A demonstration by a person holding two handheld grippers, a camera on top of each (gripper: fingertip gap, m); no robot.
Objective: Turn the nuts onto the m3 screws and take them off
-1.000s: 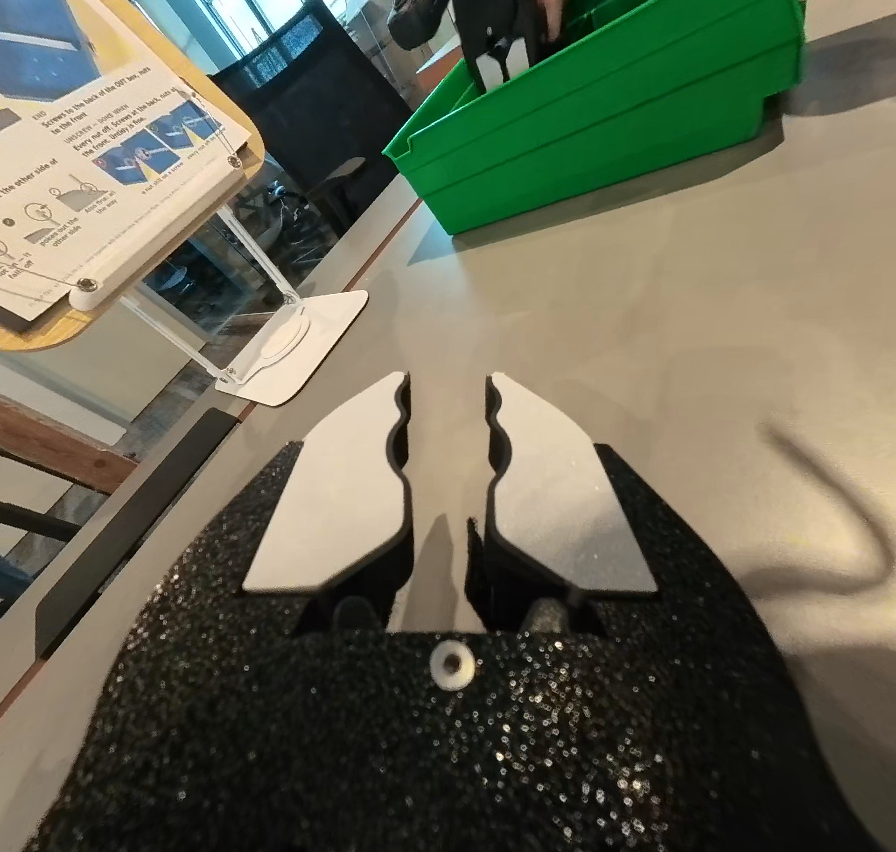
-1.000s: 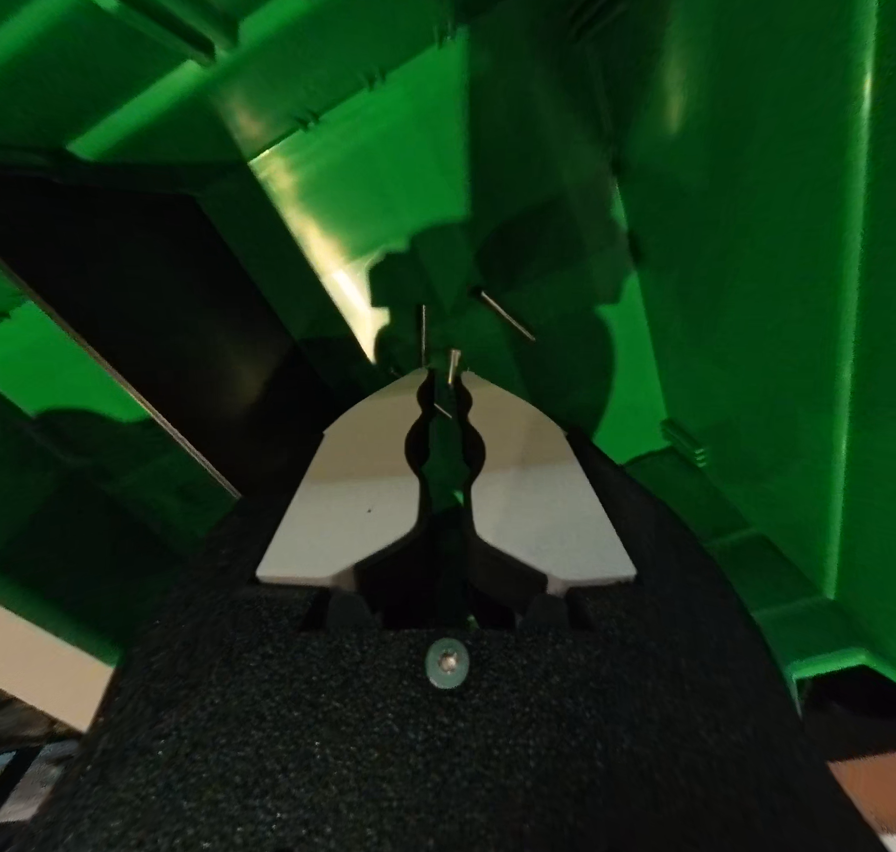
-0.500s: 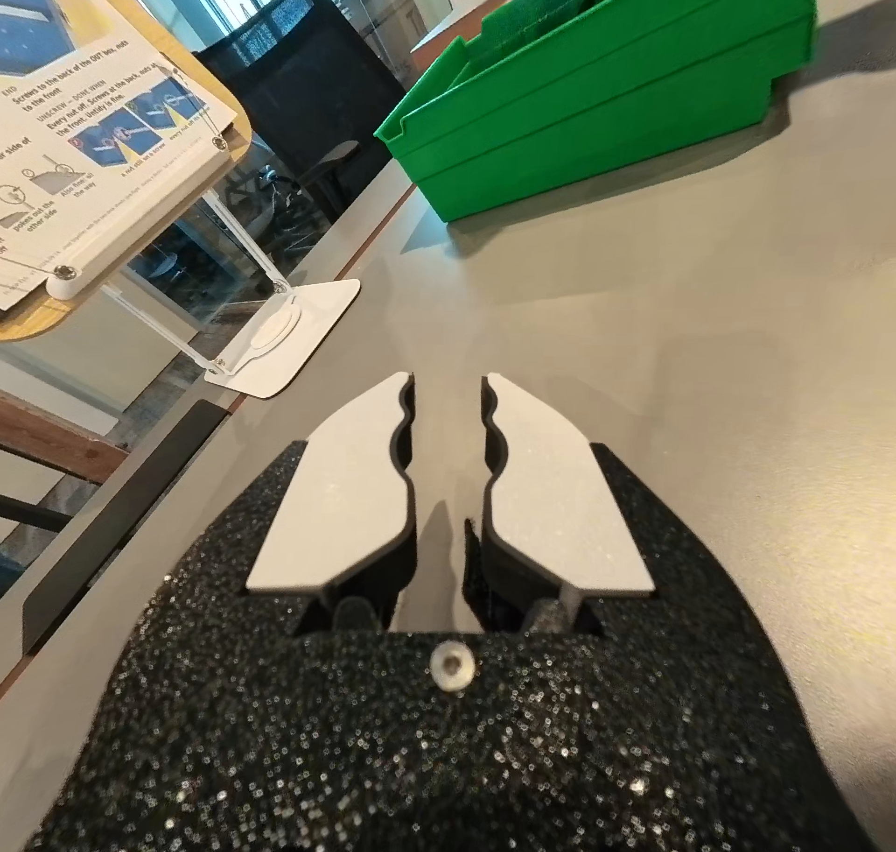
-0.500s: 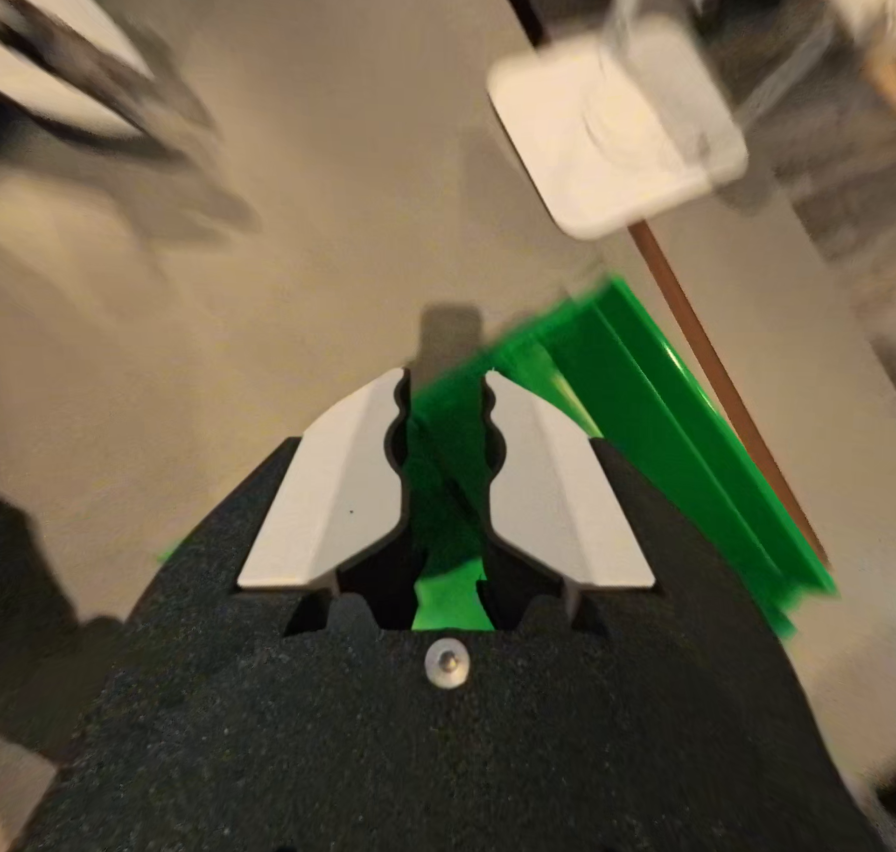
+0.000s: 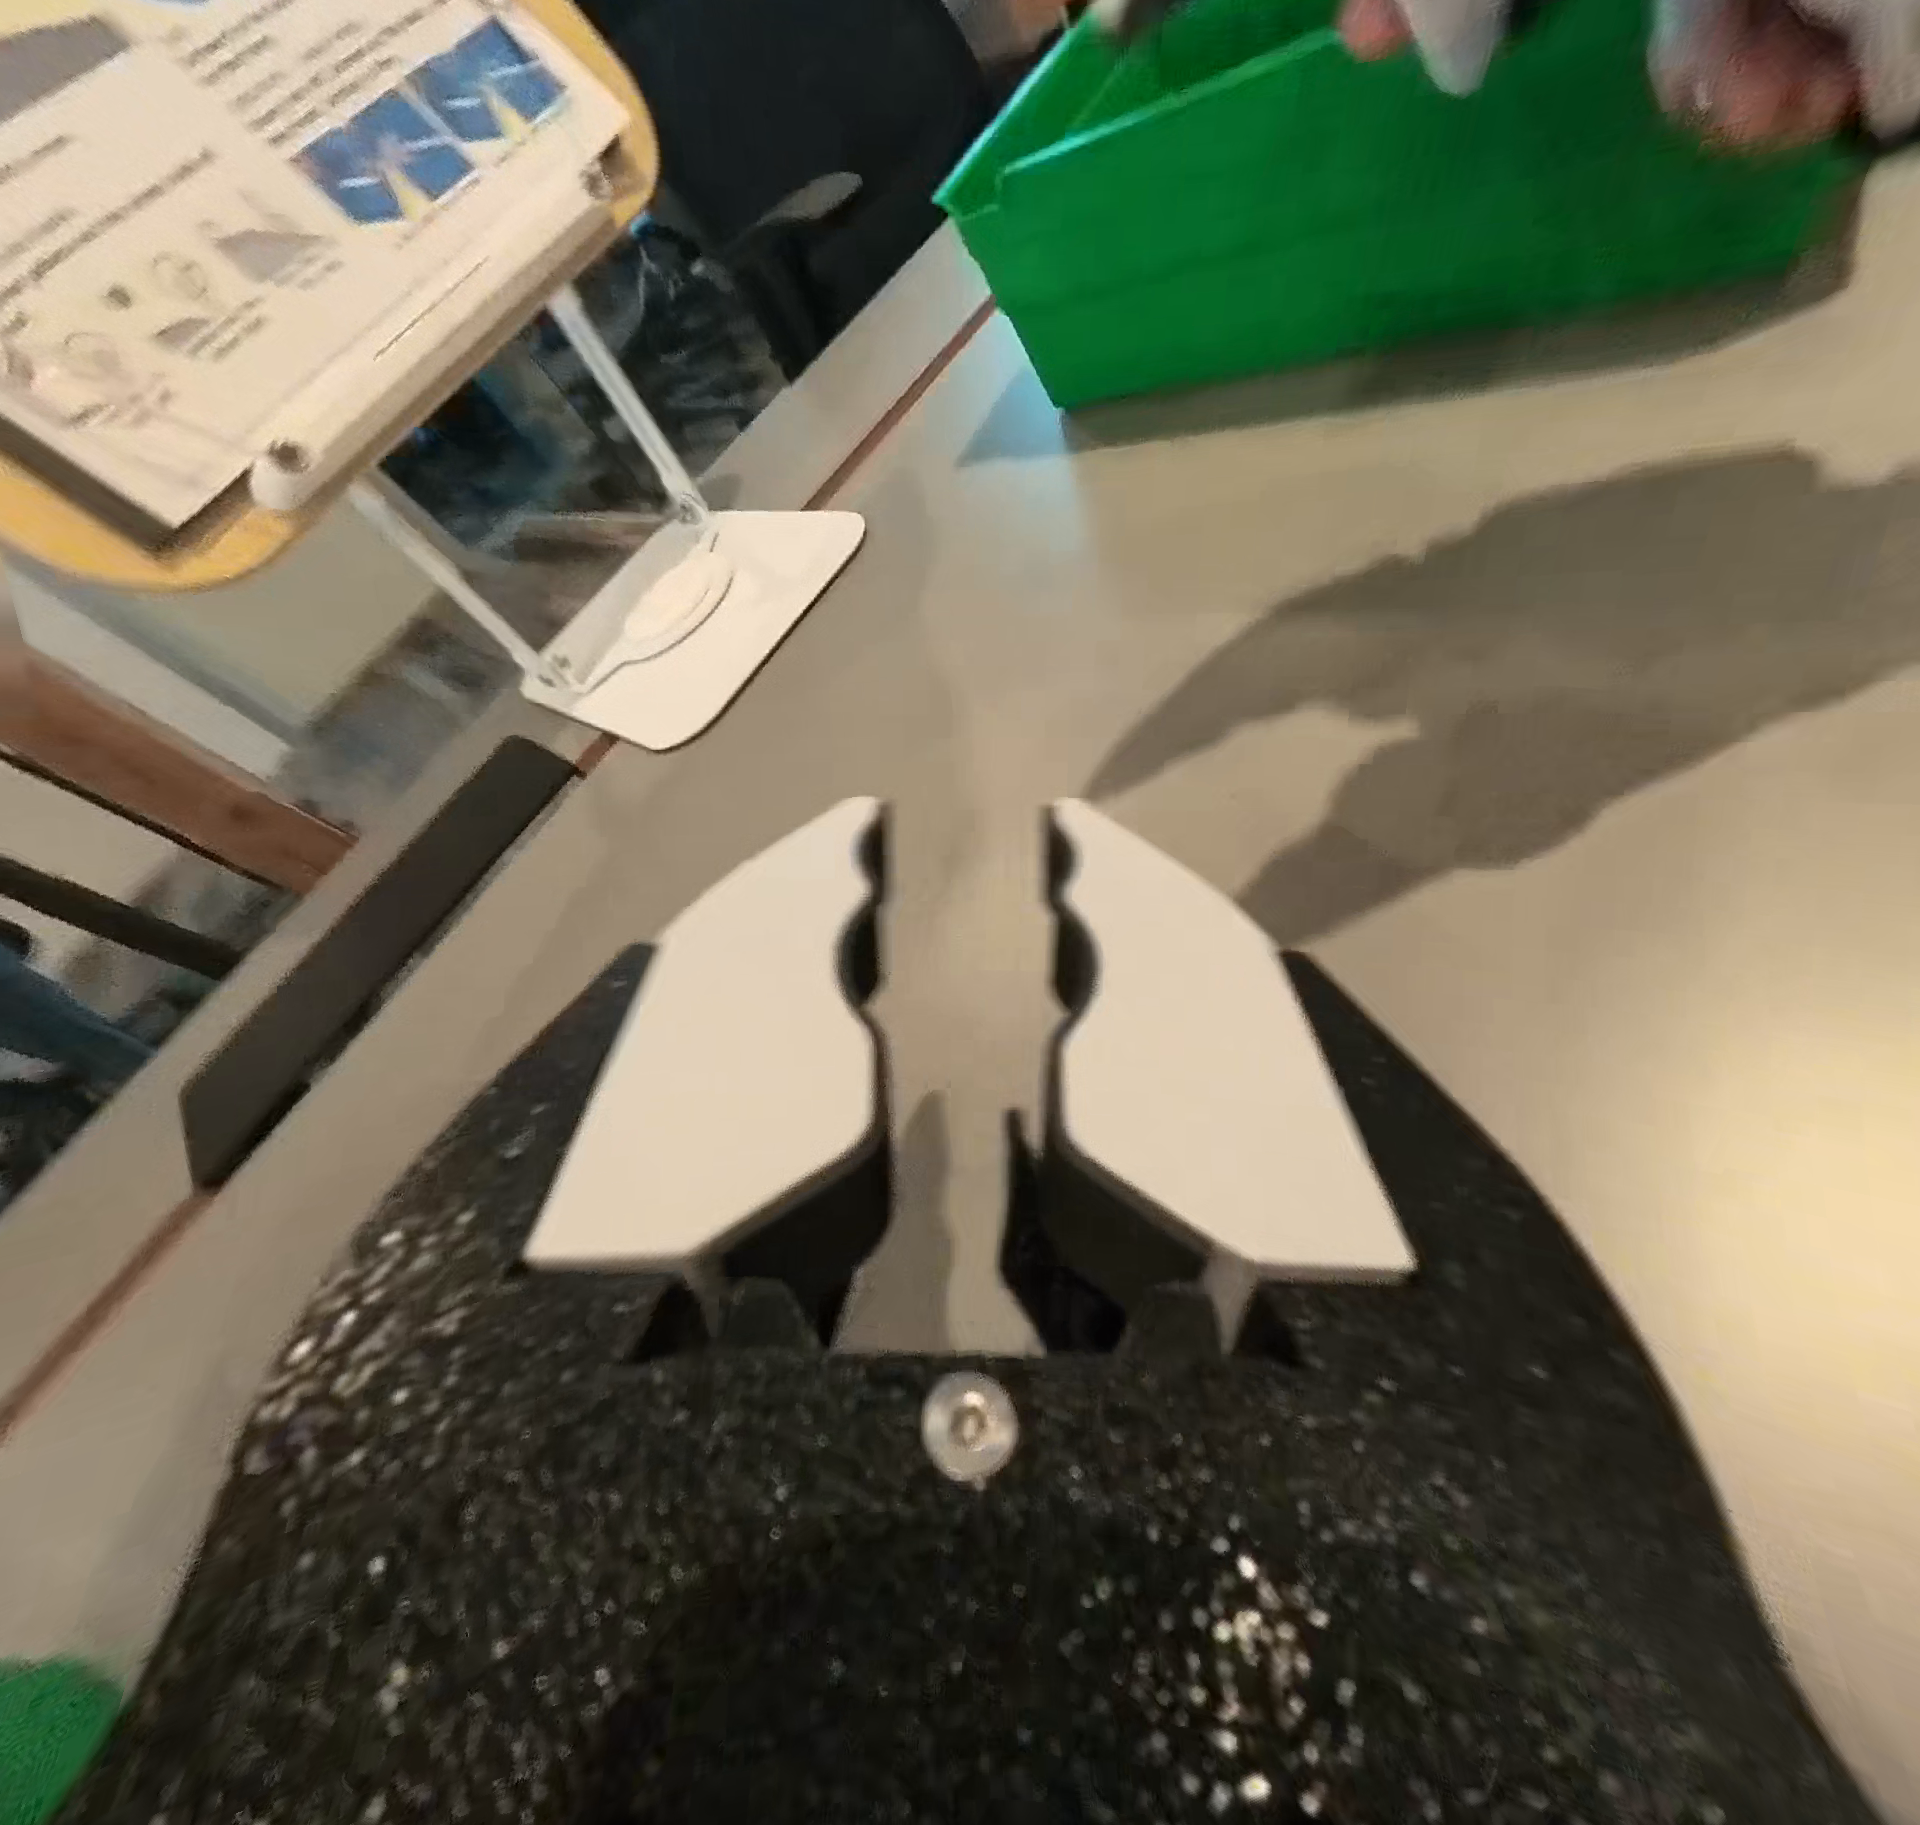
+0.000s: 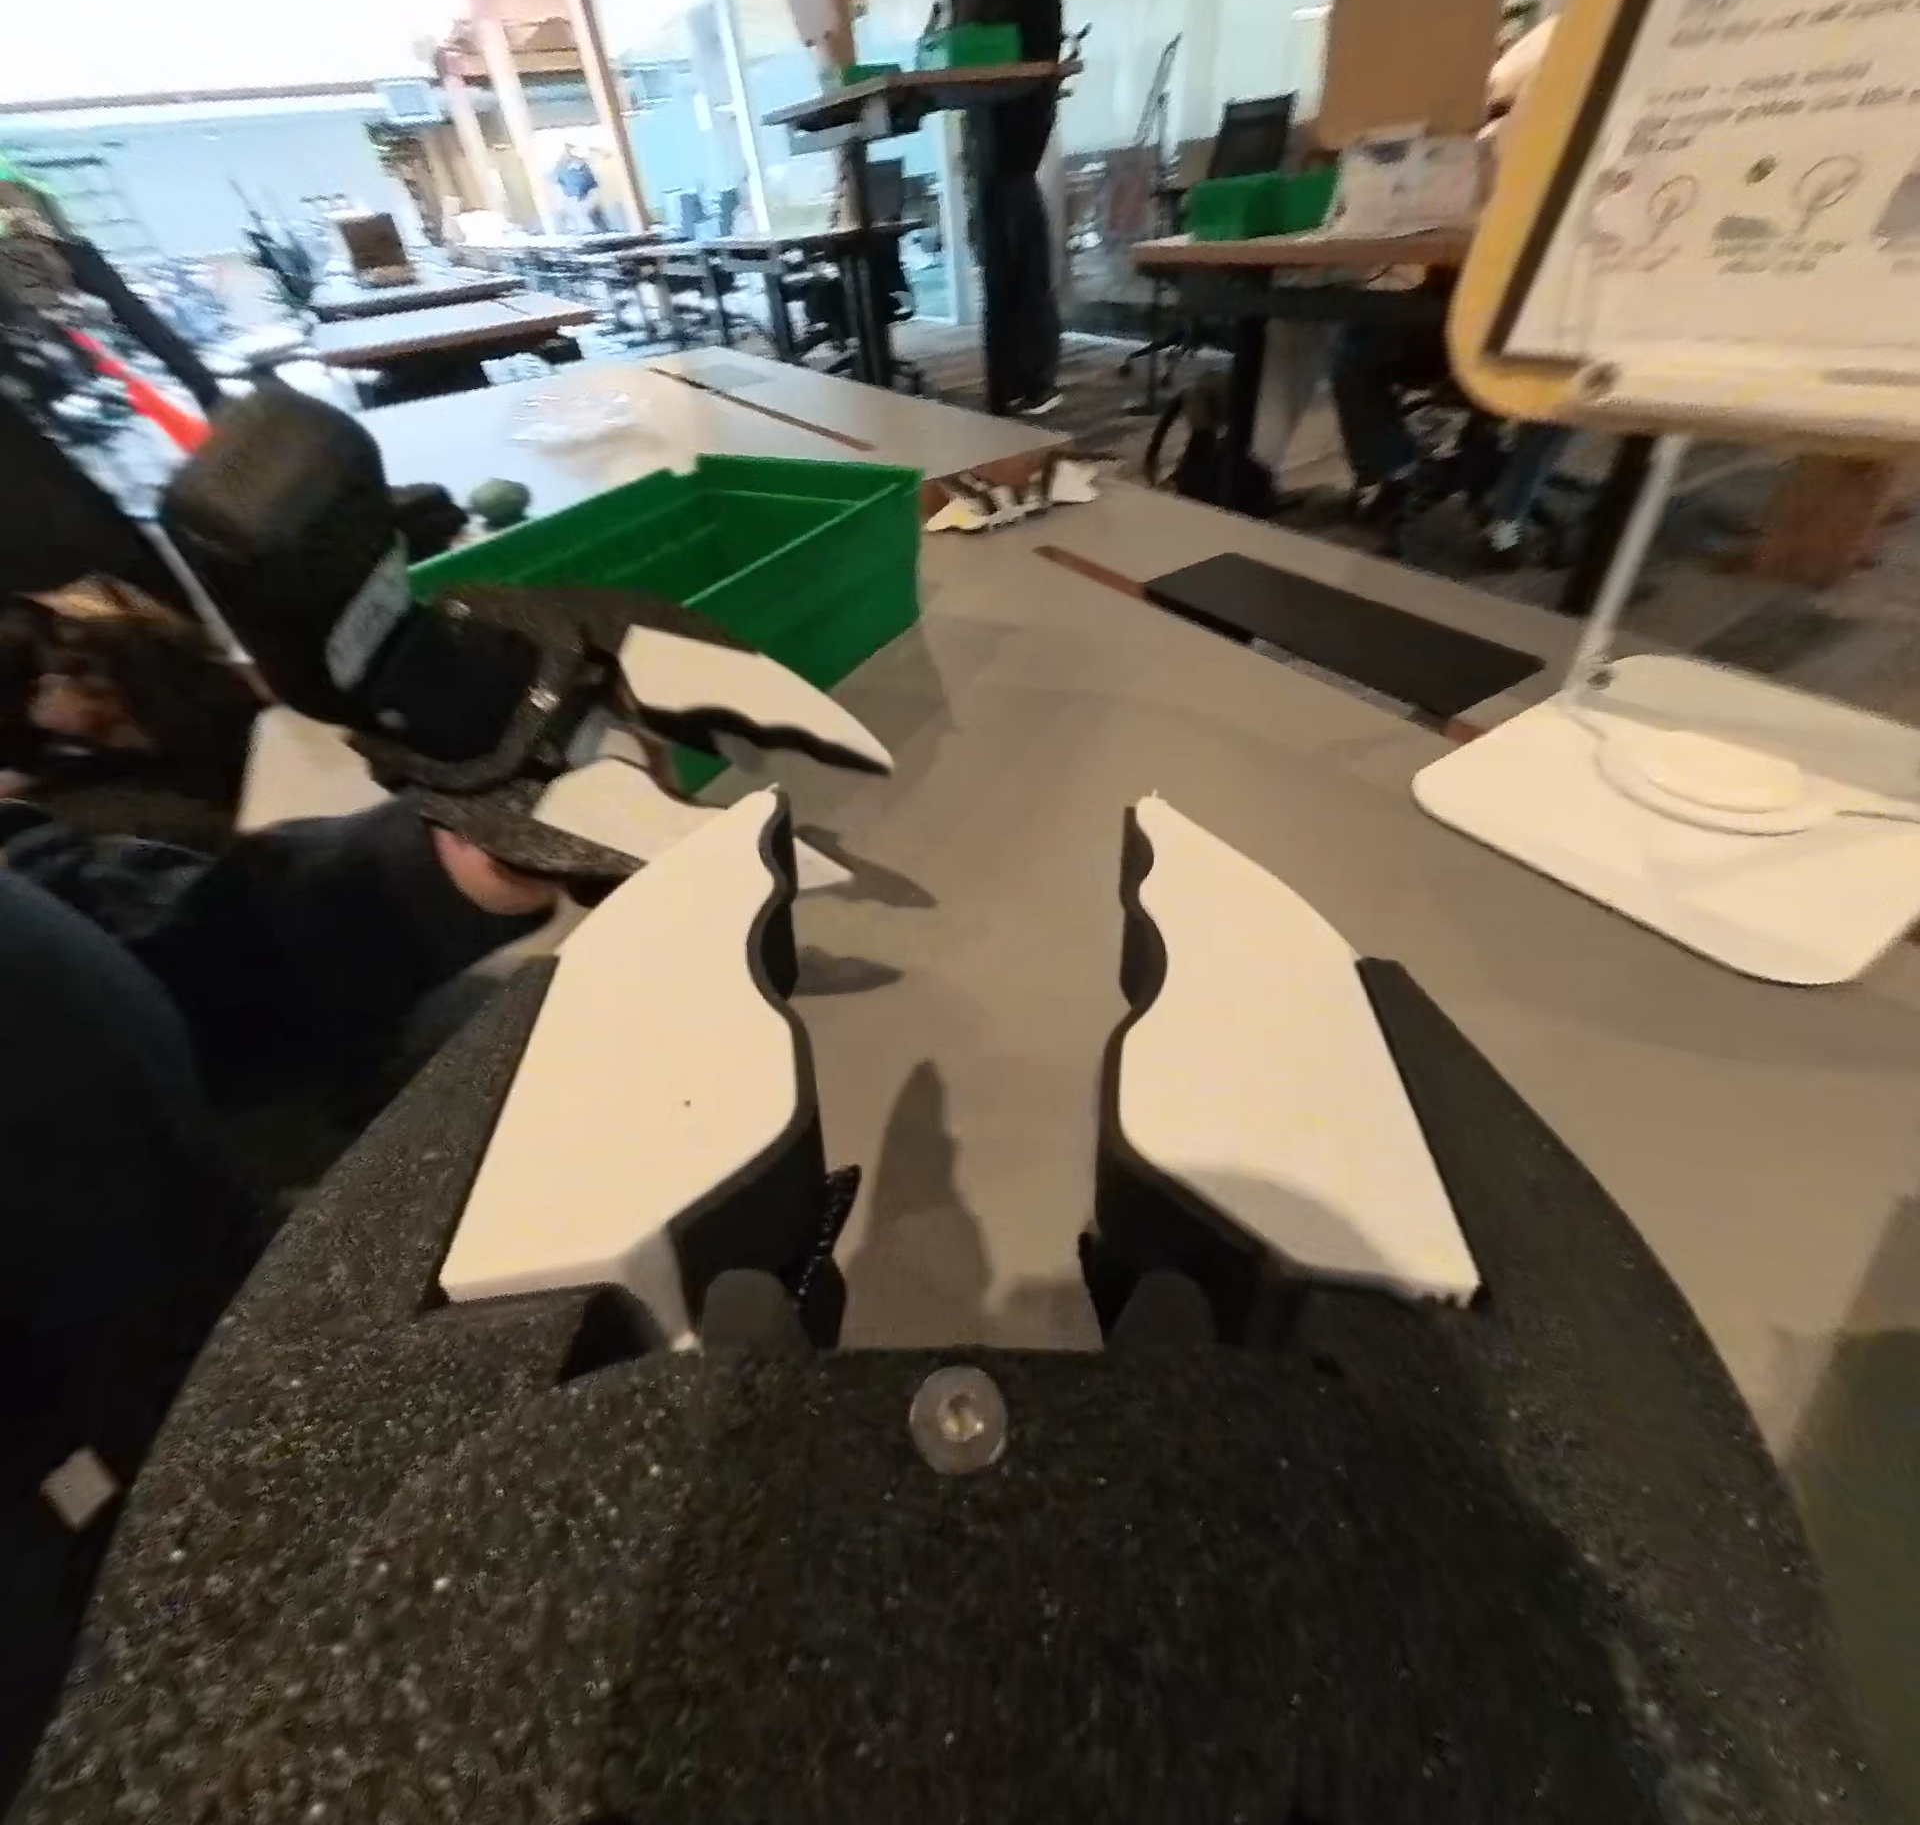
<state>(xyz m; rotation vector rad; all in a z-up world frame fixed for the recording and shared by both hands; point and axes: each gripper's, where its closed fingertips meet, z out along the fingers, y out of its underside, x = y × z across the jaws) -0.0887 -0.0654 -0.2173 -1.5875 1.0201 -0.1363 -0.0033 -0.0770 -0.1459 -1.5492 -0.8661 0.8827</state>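
Each tool (image 6: pixel 956 819) has white scalloped fingers (image 6: pixel 665 1037), speckled black body.

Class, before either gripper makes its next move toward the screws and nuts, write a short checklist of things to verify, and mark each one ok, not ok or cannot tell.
1. Left gripper has nothing in it, fingers apart: ok.
2. Right gripper has nothing in it, fingers wide apart: ok.
3. Screw or nut in hand: not ok, neither gripper holds one.
4. Green bin within view on the table: ok.
5. Screws and nuts visible in the bin: cannot tell.
6. Instruction sheet stand out of the way: ok.
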